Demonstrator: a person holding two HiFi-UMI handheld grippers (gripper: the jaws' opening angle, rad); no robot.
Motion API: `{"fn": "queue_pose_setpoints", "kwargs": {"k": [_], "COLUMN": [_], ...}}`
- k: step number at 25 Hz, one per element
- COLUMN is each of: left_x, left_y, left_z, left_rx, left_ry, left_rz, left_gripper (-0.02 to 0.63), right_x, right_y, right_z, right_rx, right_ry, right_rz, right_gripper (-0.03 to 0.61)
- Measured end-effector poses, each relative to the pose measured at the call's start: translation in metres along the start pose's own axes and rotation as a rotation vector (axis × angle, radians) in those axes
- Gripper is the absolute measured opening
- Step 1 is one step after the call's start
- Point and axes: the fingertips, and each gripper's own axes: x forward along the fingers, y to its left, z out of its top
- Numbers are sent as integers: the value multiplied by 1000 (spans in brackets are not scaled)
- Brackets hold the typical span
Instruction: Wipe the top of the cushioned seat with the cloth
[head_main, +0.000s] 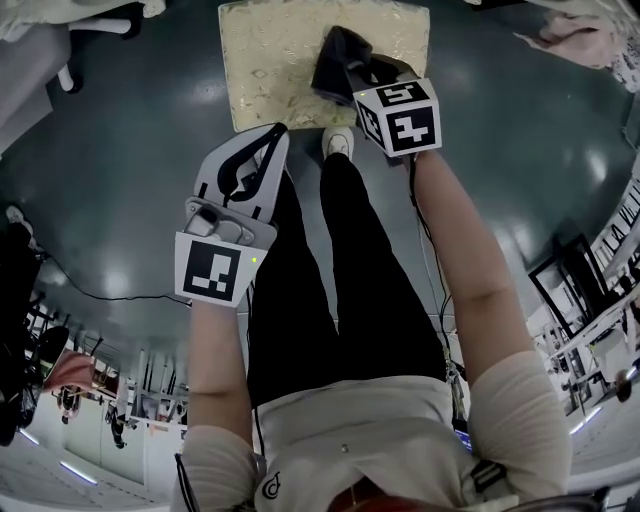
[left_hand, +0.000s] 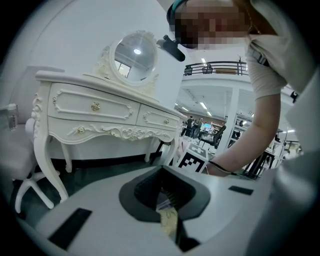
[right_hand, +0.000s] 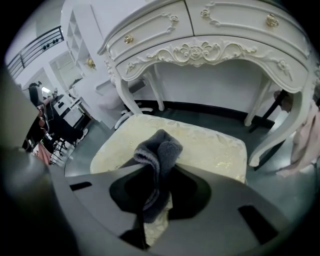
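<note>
The cushioned seat (head_main: 280, 60) is a pale yellow patterned square at the top of the head view. My right gripper (head_main: 345, 72) is over its right half, shut on a dark grey cloth (head_main: 338, 58) that rests on the cushion. In the right gripper view the cloth (right_hand: 159, 152) bunches up between the jaws of the right gripper (right_hand: 155, 200), with the cushioned seat (right_hand: 215, 147) spread beyond it. My left gripper (head_main: 262, 150) hangs off the seat near its front left corner, shut and empty. In the left gripper view the left gripper (left_hand: 167, 212) points toward the dressing table.
A white carved dressing table (right_hand: 210, 45) with a round mirror (left_hand: 134, 52) stands just behind the seat. The person's black-trousered legs and a white shoe (head_main: 338, 143) are at the seat's front edge. A pink cloth (head_main: 580, 40) lies at the far right, and a cable (head_main: 100, 292) runs across the floor at left.
</note>
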Motion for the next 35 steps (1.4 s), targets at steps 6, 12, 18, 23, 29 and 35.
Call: {"fn": "queue_pose_setpoints", "kwargs": {"k": [6,12,18,23,29,35], "left_x": [19,40,53,53,37,8], "left_y": [-25,-48,-67,-73,-64,-44], "left_z": [2,2,1,3,6,19], "left_rx": [12,16,40,62,58,61], "left_ry": [1,6,13,10,7,-19], "left_rz": [-19,-38,-65,-73,-94,-99], "left_gripper": [12,12,12,12,12,12], "right_x": [-18,-35,-48,-57,-75,-83], "right_y": [-34,-69,-99,-124,-113,-55], "right_z": [-17,-31,-47,-61,-52,-25], "right_rx": [31,54,81,142,146,127], "right_ry": [-4,-7,0,31,21,-22], "right_rz": [-28,-56,-99,-157,-174,-122], "right_gripper": [75,77,75,75,74,74]}}
